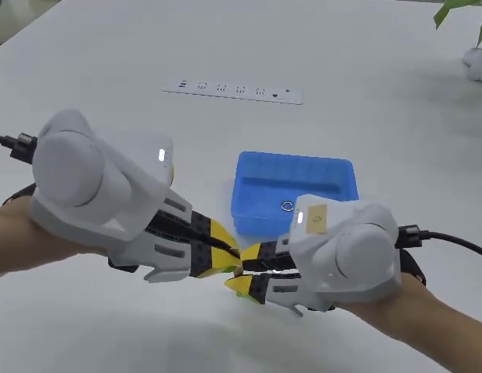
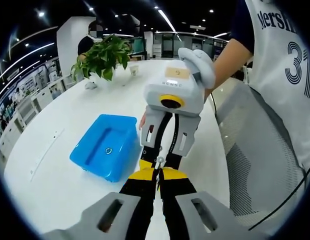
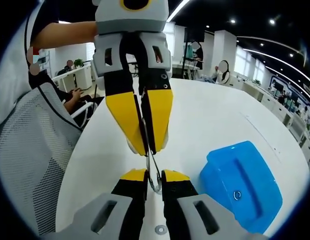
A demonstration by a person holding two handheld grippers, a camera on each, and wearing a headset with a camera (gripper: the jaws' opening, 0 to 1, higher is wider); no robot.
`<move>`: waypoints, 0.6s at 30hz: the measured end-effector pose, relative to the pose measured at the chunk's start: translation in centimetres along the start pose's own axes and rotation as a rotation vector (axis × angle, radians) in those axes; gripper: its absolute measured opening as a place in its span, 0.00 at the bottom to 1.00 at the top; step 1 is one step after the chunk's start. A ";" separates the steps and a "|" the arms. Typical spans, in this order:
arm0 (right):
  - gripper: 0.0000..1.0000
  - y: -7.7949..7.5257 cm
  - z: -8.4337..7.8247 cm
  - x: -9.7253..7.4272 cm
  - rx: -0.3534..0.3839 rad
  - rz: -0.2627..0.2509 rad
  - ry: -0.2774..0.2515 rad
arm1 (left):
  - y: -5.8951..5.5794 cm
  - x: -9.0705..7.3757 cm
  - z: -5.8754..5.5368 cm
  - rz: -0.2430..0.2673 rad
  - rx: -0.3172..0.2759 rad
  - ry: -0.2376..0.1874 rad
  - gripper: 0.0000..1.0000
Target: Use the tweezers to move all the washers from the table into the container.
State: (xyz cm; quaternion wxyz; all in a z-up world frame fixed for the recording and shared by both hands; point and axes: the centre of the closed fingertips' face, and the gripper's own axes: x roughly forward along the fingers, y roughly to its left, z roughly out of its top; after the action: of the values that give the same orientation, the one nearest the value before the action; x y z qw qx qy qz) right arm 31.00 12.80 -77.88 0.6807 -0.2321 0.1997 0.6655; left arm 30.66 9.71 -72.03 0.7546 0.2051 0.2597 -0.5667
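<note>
Thin metal tweezers (image 3: 151,162) run between my two grippers, which face each other tip to tip over the white table. My left gripper (image 1: 232,260) comes in from the left and is shut on one end of the tweezers. My right gripper (image 1: 247,272) comes in from the right and is shut on the rounded end. In the right gripper view my own jaws (image 3: 155,176) pinch the tweezers, and the left gripper (image 3: 147,147) hangs from above. A blue container (image 1: 334,175) just behind the grippers holds one washer (image 1: 287,206). Another washer (image 3: 160,229) lies on the table under the right gripper.
A white power strip (image 1: 233,89) lies flat on the table beyond the container. A potted plant (image 2: 102,57) stands at the far corner. A mesh chair (image 3: 30,165) and the person's body are at the table's near edge.
</note>
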 end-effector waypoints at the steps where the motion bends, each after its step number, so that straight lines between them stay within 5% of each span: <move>1: 0.12 0.0 0.0 0.0 -0.001 0.001 0.000 | 0.0 0.0 0.0 -0.002 -0.001 -0.002 0.06; 18: 0.10 -0.2 -0.1 -0.1 0.032 0.012 -0.007 | 0.3 0.4 0.2 -0.045 0.058 0.023 0.06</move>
State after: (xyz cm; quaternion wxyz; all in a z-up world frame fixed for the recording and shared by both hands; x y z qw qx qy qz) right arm 31.24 12.62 -77.89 0.6809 -0.2176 0.2092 0.6672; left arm 31.11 9.34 -72.13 0.7324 0.2274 0.2562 -0.5884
